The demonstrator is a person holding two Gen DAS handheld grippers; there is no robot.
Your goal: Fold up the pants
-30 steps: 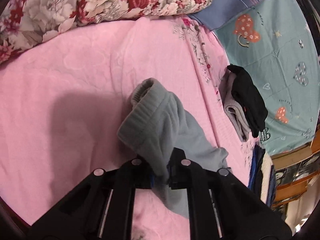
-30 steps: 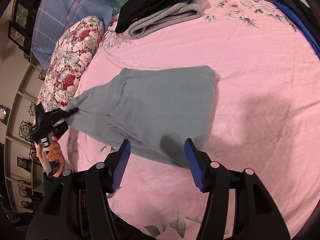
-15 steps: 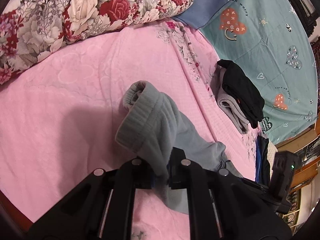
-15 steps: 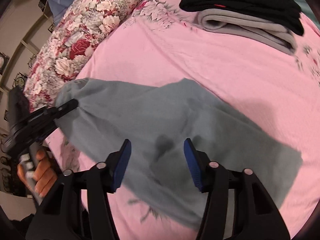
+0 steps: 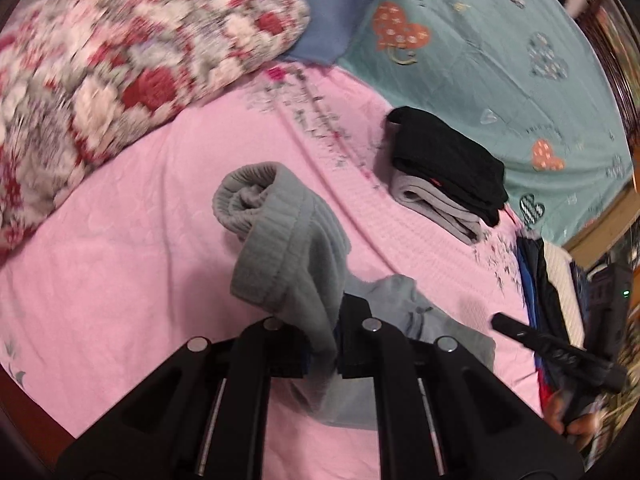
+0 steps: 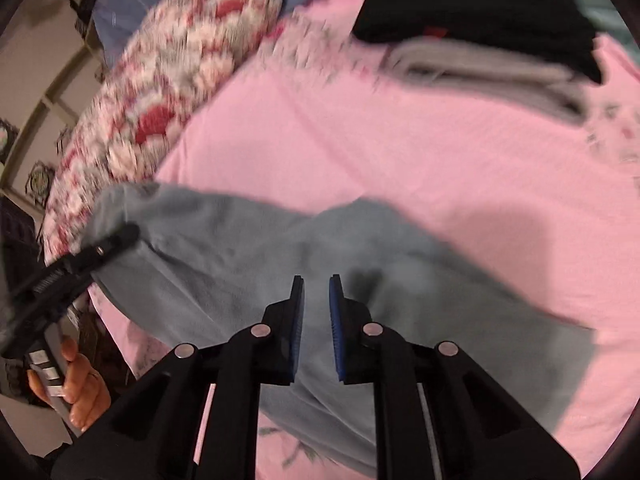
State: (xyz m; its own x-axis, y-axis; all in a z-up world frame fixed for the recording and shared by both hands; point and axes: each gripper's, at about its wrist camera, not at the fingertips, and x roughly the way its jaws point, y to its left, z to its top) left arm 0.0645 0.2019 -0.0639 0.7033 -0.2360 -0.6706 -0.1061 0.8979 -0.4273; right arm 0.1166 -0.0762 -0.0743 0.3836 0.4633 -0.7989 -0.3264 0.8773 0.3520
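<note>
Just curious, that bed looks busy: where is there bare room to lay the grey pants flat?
Bare pink sheet lies between the floral pillow and the grey pants. It is crowded by the folded stack and the clothes pile at the bed's edge.

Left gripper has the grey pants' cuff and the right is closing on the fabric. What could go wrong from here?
1. The right gripper is nearly closed, but no pants fabric visibly sits between its pads; it may close on nothing.
2. The left gripper pinches only a thin edge below the cuff, which could slip free.
</note>
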